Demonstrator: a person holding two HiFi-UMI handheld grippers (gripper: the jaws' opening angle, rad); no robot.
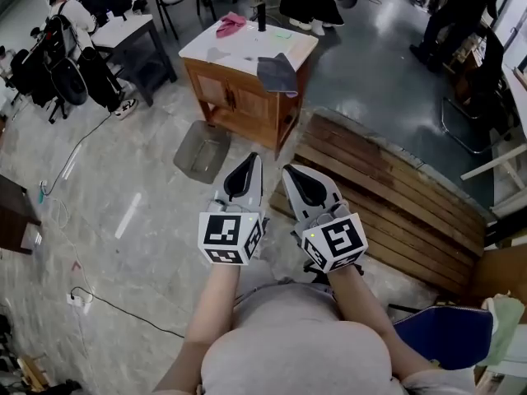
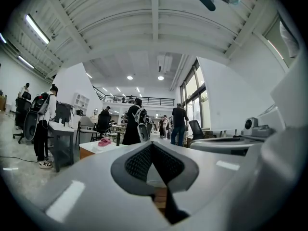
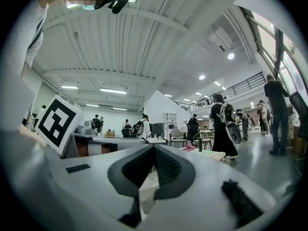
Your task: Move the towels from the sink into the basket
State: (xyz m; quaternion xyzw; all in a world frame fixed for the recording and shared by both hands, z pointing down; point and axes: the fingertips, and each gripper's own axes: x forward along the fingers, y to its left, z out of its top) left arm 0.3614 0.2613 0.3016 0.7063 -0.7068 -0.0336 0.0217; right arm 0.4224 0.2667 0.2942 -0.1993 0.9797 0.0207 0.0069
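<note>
A wooden sink cabinet [image 1: 239, 97] with a white top stands ahead of me. A pink towel [image 1: 230, 25] lies on the top near the black tap [image 1: 262, 15], and a grey towel [image 1: 277, 74] hangs over its front right edge. On the floor in front of the cabinet sits a grey basket [image 1: 202, 151]. My left gripper [image 1: 244, 175] and right gripper [image 1: 306, 186] are held side by side, well short of the cabinet, both shut and empty. The left gripper [image 2: 152, 144] view shows the pink towel [image 2: 104, 141] far off. The right gripper [image 3: 154, 147] view shows the same pink towel [image 3: 188, 148].
A low wooden slatted platform [image 1: 395, 188] lies to the right of the grippers. A table [image 1: 123, 31] with people and bags stands at the back left. Cables [image 1: 107, 303] run across the floor at left. A blue bin [image 1: 449, 336] is at the lower right.
</note>
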